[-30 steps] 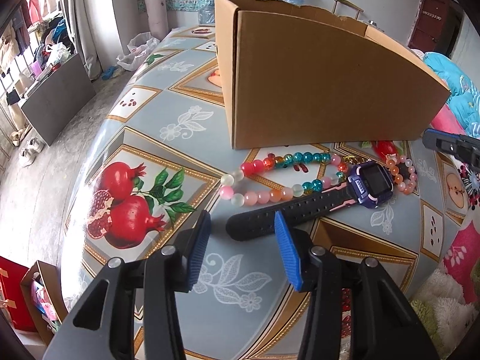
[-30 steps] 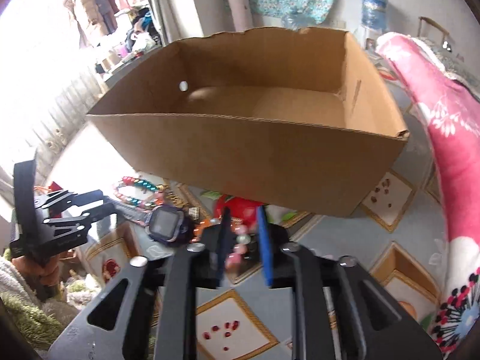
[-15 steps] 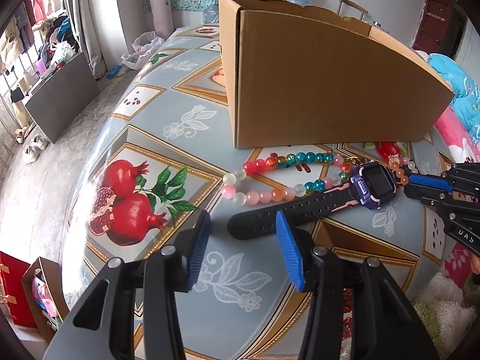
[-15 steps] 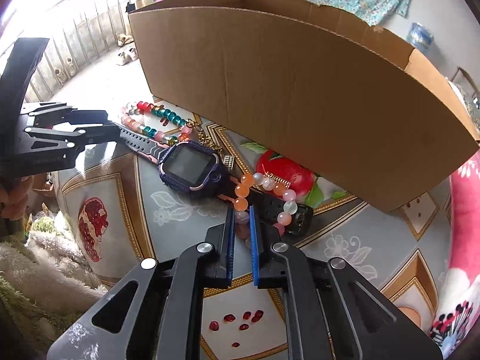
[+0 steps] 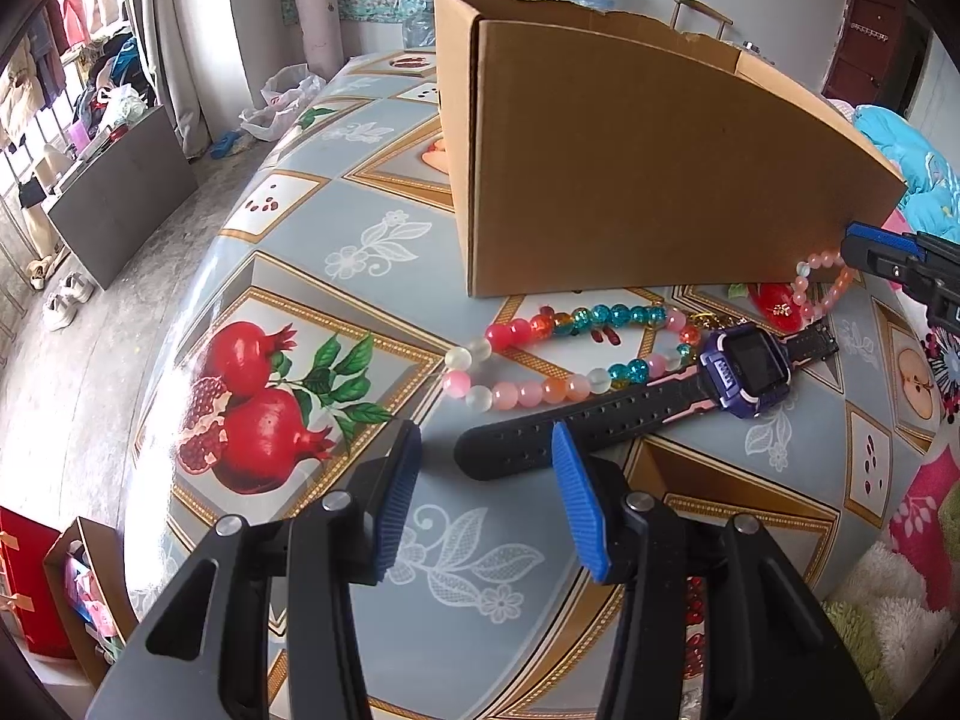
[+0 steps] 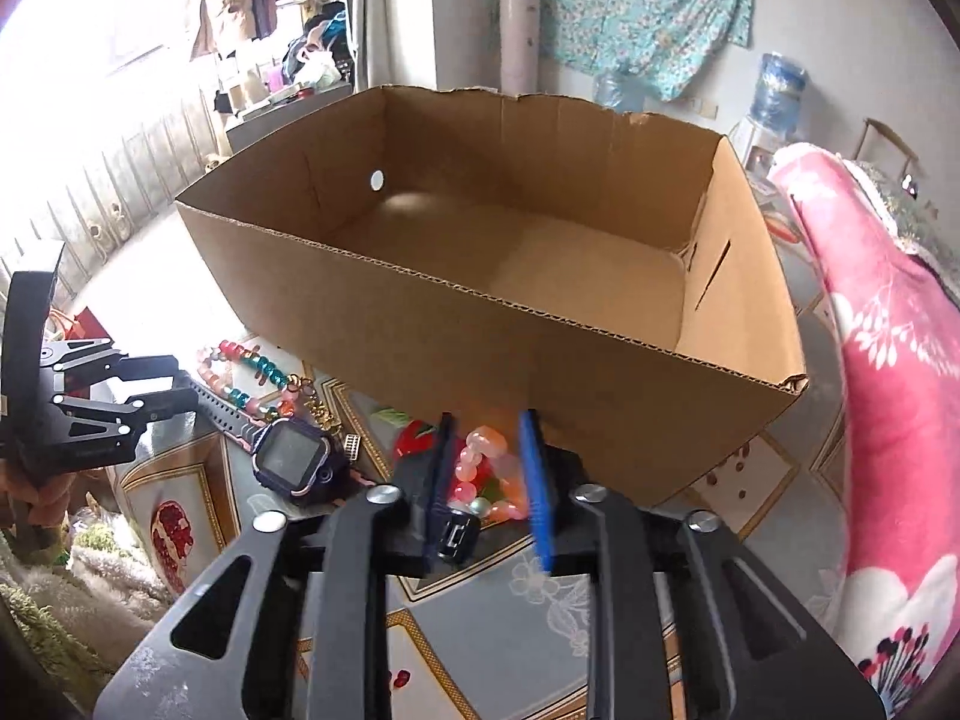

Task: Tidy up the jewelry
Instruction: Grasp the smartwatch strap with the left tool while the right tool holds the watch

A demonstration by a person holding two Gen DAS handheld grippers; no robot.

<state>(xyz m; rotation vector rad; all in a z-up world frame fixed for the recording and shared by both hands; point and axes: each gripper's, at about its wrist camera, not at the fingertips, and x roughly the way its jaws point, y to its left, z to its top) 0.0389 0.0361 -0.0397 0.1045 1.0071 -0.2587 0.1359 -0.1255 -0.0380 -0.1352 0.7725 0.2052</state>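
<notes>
A small pink and orange bead bracelet (image 6: 489,468) hangs between the pads of my right gripper (image 6: 486,474), lifted just in front of the open cardboard box (image 6: 480,312). In the left wrist view the bracelet (image 5: 819,285) dangles from the right gripper's tip (image 5: 864,246) by the box (image 5: 630,168). A purple smartwatch (image 5: 744,369) with a black strap and a larger multicolour bead bracelet (image 5: 564,354) lie on the table. My left gripper (image 5: 483,480) is open and empty, hovering at the strap's end.
The box inside shows bare cardboard. A pink floral blanket (image 6: 888,390) lies right of the box. The table (image 5: 336,252) has a pomegranate-print cloth; its edge drops off at the left to the floor. A fluffy rug (image 5: 882,600) lies at lower right.
My right gripper shut on the small bracelet and lifted it off the table up toward the box rim. The left gripper has stayed open near the watch strap.
</notes>
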